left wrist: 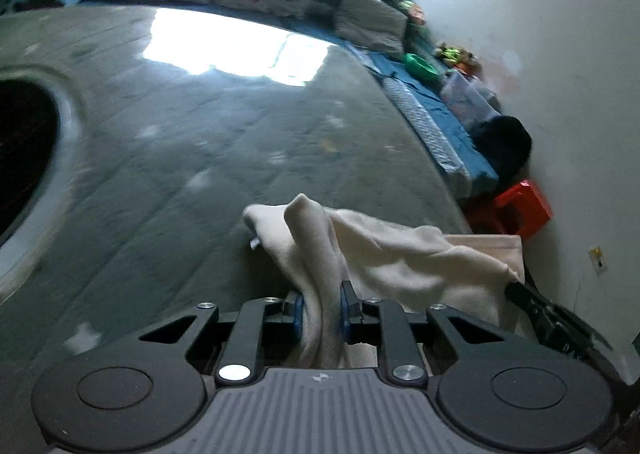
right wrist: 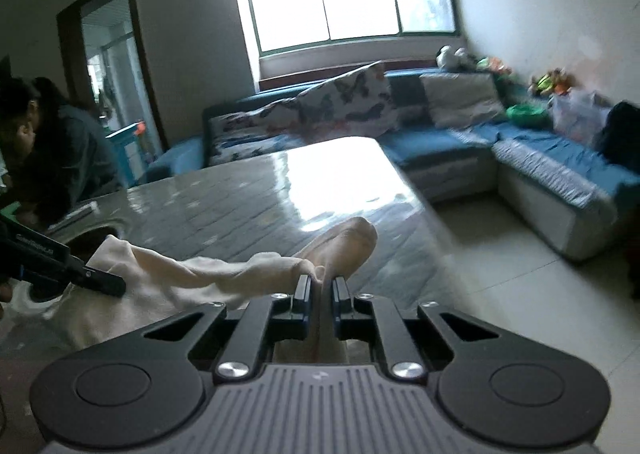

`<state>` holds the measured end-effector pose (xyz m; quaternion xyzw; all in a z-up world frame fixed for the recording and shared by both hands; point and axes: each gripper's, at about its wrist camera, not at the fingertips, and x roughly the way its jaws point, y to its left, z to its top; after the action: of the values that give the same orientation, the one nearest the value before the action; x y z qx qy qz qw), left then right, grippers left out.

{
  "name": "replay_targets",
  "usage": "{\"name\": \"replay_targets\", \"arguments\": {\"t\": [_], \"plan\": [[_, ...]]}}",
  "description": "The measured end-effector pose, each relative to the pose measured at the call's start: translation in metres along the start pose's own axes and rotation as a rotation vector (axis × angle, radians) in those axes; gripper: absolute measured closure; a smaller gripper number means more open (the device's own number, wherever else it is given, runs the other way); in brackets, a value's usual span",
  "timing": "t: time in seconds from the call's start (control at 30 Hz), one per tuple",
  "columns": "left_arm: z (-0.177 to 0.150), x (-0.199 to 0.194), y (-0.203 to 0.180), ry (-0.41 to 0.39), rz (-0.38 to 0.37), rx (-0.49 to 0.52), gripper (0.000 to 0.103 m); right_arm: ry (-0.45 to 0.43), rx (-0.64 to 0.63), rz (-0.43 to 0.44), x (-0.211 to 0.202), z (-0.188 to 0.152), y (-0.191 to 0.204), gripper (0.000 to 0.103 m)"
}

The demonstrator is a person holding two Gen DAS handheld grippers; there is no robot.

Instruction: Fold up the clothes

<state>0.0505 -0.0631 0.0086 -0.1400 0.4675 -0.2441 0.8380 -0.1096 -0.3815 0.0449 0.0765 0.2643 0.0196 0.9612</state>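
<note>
A cream-white cloth garment [left wrist: 384, 250] hangs stretched between both grippers above the glossy grey table [left wrist: 200, 134]. My left gripper [left wrist: 322, 310] is shut on a bunched fold of it. In the right wrist view the same garment [right wrist: 208, 270] runs from the left across to my right gripper [right wrist: 322, 288], which is shut on another bunched corner that sticks up past the fingertips. The tip of the other gripper [left wrist: 520, 294] shows at the right of the left wrist view, pinching the far edge. The left gripper's tip [right wrist: 96, 280] shows at the left of the right wrist view.
A blue sectional sofa [right wrist: 540, 158] with butterfly-print cushions [right wrist: 340, 102] wraps the far side and right of the table [right wrist: 248, 198]. A red stool [left wrist: 516, 210] stands by the white wall. A person [right wrist: 52, 150] sits at the far left. A dark round opening [left wrist: 24, 150] sits at the table's left.
</note>
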Motion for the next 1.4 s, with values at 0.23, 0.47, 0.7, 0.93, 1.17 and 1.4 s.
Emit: {"name": "replay_targets", "arguments": {"t": [0.23, 0.47, 0.7, 0.93, 1.17, 1.4], "plan": [[0.005, 0.037, -0.035, 0.043, -0.013, 0.057, 0.085, -0.004, -0.022, -0.134, -0.003, 0.016, -0.033, 0.094], [0.010, 0.072, -0.068, 0.086, -0.019, 0.112, 0.085, 0.042, -0.021, -0.226, 0.015, 0.009, -0.057, 0.094], [0.015, 0.067, -0.060, 0.060, 0.036, 0.120, 0.074, 0.071, 0.036, -0.281, 0.034, -0.002, -0.075, 0.092], [0.019, 0.062, -0.053, 0.034, 0.091, 0.128, 0.060, 0.062, 0.025, -0.198, 0.033, 0.000, -0.062, 0.091], [0.024, 0.069, -0.073, 0.031, 0.062, 0.205, 0.061, 0.131, -0.028, -0.108, 0.063, -0.001, -0.031, 0.080], [0.026, 0.095, -0.091, 0.044, 0.095, 0.281, 0.061, 0.180, -0.058, -0.114, 0.093, 0.008, -0.015, 0.080]]}}
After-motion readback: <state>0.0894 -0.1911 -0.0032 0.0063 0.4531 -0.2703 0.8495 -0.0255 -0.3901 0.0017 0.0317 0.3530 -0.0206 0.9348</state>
